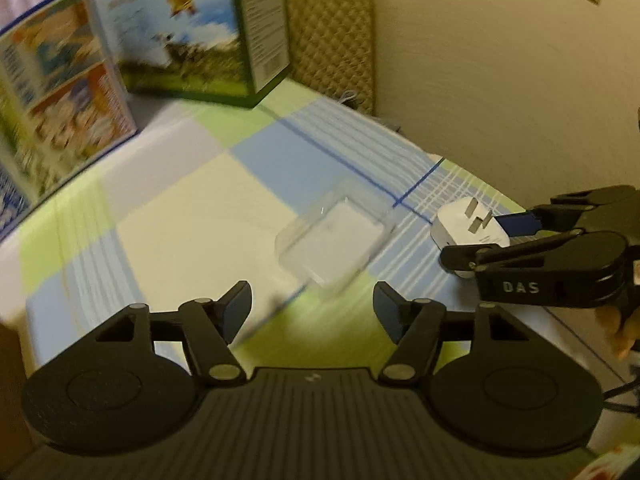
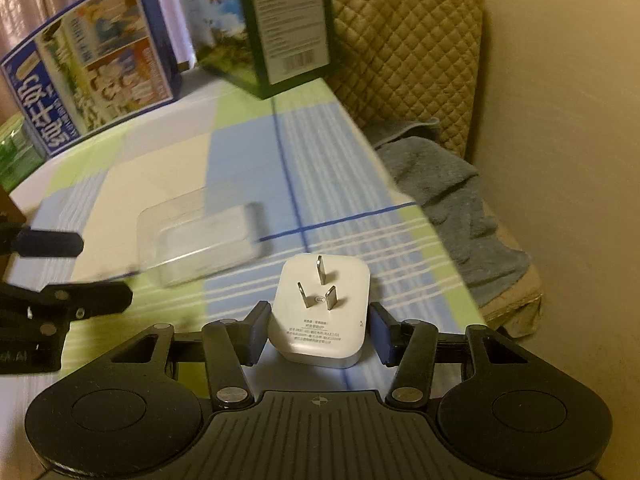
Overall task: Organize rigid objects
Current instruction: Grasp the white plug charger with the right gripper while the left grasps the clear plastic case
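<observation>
The white three-pin plug adapter [image 2: 320, 312] is seen lying prongs-up directly between the fingers of the right gripper [image 2: 318, 334]; the jaws stand apart, the left pad touching or nearly so, the right just clear; no grip is yet made. The clear plastic tray [image 1: 334, 240] lies ahead of the left gripper [image 1: 312, 314], slightly to its right, its long axis running diagonally; those jaws are spread and empty. One adapter, one tray and two cartons [image 2: 96, 64] behind are counted.

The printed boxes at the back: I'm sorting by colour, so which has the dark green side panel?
The tall box beside the quilted chair, bearing a white barcode label; the other box is blue-edged.
</observation>
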Demonstrator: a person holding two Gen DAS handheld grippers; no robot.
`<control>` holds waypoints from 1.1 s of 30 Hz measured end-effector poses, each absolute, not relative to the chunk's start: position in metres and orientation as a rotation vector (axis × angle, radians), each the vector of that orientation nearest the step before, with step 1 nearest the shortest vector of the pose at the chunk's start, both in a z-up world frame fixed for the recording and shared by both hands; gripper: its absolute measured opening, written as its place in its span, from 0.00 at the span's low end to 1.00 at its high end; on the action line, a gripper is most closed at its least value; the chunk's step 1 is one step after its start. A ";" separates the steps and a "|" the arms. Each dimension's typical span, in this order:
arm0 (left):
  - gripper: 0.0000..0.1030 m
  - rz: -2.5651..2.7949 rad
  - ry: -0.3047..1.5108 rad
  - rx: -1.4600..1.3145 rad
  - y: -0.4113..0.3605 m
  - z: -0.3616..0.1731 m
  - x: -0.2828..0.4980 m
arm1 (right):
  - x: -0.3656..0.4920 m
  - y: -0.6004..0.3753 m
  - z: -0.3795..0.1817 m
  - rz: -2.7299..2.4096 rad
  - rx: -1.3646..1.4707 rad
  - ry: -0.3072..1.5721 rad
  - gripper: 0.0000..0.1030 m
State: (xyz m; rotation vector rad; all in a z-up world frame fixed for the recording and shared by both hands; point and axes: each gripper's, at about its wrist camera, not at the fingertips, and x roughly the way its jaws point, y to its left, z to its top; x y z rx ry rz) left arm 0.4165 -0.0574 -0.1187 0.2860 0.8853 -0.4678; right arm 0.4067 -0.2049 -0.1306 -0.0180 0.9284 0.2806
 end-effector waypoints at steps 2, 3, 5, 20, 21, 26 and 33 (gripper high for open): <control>0.64 -0.509 0.867 0.313 -0.062 -0.120 0.425 | 0.410 -0.208 -0.130 0.284 -0.015 0.927 0.48; 0.67 -0.530 0.861 0.334 -0.065 -0.122 0.430 | 0.411 -0.208 -0.129 0.285 -0.014 0.927 0.48; 0.67 -0.564 0.852 0.385 -0.069 -0.125 0.435 | 0.413 -0.208 -0.129 0.290 -0.014 0.929 0.48; 0.63 -0.679 0.870 0.551 -0.095 -0.154 0.458 | 0.419 -0.209 -0.130 0.292 -0.014 0.939 0.48; 0.57 -0.679 0.876 0.534 -0.094 -0.154 0.458 | 0.419 -0.208 -0.131 0.292 -0.018 0.937 0.48; 0.50 -0.626 0.904 0.463 -0.089 -0.153 0.452 | 0.419 -0.205 -0.131 0.287 -0.041 0.928 0.47; 0.50 -0.496 0.974 0.337 -0.079 -0.151 0.429 | 0.413 -0.199 -0.132 0.317 -0.060 0.926 0.46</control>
